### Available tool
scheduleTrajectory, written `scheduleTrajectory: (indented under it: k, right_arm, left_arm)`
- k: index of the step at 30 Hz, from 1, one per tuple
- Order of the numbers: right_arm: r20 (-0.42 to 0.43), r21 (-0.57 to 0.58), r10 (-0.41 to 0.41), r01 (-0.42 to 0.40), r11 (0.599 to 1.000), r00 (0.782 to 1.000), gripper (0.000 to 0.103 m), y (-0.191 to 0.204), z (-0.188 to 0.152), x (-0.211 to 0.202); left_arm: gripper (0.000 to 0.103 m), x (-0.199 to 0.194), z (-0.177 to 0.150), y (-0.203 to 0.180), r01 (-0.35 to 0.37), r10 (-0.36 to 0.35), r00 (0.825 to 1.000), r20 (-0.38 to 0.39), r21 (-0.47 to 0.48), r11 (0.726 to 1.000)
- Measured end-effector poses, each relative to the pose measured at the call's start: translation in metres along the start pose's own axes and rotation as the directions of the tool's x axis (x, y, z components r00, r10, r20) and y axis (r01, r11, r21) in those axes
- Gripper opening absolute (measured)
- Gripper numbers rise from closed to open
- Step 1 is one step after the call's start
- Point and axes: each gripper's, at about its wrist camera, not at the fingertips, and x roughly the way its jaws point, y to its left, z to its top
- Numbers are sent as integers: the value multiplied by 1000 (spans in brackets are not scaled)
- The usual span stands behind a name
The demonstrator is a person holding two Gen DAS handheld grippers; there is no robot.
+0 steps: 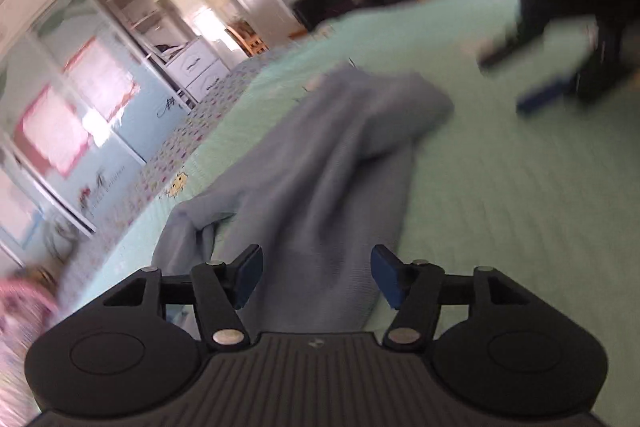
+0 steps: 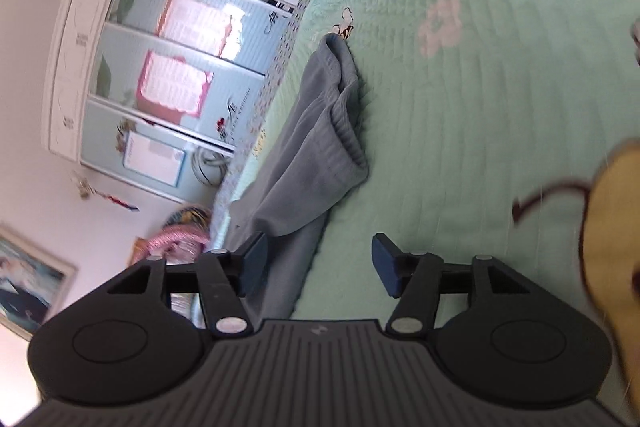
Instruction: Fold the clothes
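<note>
Your left gripper (image 1: 316, 275) and right gripper (image 2: 318, 265) both hang with fingers spread, holding nothing. The grey-blue knitted trousers (image 1: 320, 167) lie rumpled along the mint-green quilted bedspread's (image 1: 500, 187) patterned edge, waistband doubled over; most folding looks undone.

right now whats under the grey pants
The grey pants lie on the green quilted bedspread, which shows all around them. Whatever is directly beneath the fabric is covered.
</note>
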Motion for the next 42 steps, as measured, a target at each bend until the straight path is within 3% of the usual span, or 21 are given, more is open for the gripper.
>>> scheduleTrajectory:
  k: [1,3,7,9,11,13,16,18,22,25,28,30,31,36,42]
  right_arm:
    - [-3,4,1,-1,1000,1000,61,1,-2,-2]
    - [-11,5,-7,7,1000,1000,64,3,-2,-5]
    - [-14,-13,-35,34,999,999,68,6,-3,-10]
    - [-10,-29,-40,39,999,999,68,7,1,-8]
    - [-4,-47,-40,40,998,999,68,8,6,-5]
    - [1,-65,-41,41,997,999,68,9,11,-2]
    - [3,-84,-26,26,996,1000,70,12,25,5]
    - [10,-88,-11,12,996,1000,72,12,38,13]
    - [9,-50,9,-9,999,1000,72,6,60,33]
    - [24,18,-37,37,999,999,69,-2,72,50]
    - [24,47,-80,79,996,997,51,-5,76,66]
    - [23,67,-108,107,992,994,29,-7,78,77]
    - [22,77,-123,121,990,992,26,-8,79,83]
    - [3,90,-141,140,986,990,23,-9,81,103]
    - [-64,103,-70,77,992,995,24,-9,77,105]
  left_arm:
    - [63,11,1,-6,-8,9,999,-43,18,1000]
    - [63,27,1,-8,45,-43,992,-114,15,999]
    - [63,36,-5,-12,85,-77,990,-117,64,994]
    - [58,44,-3,-2,68,-64,990,-129,25,997]
    - [10,54,0,10,25,-33,987,-156,-51,998]
    - [11,64,2,35,-9,-27,984,-174,-200,980]
    - [10,58,4,67,52,-105,988,-117,-386,921]
    - [10,52,5,77,108,-155,985,-72,-445,889]
    - [10,58,6,76,134,-196,978,-77,-491,861]
    - [10,56,4,70,139,-217,972,-86,-533,835]
    - [10,57,0,68,132,-214,973,-91,-540,831]
    - [11,59,-1,66,131,-216,972,-98,-535,835]
    - [11,60,-1,65,131,-217,971,-102,-534,836]
    - [13,63,-6,67,142,-239,965,-108,-551,822]
    - [15,67,-11,71,149,-259,959,-111,-579,801]
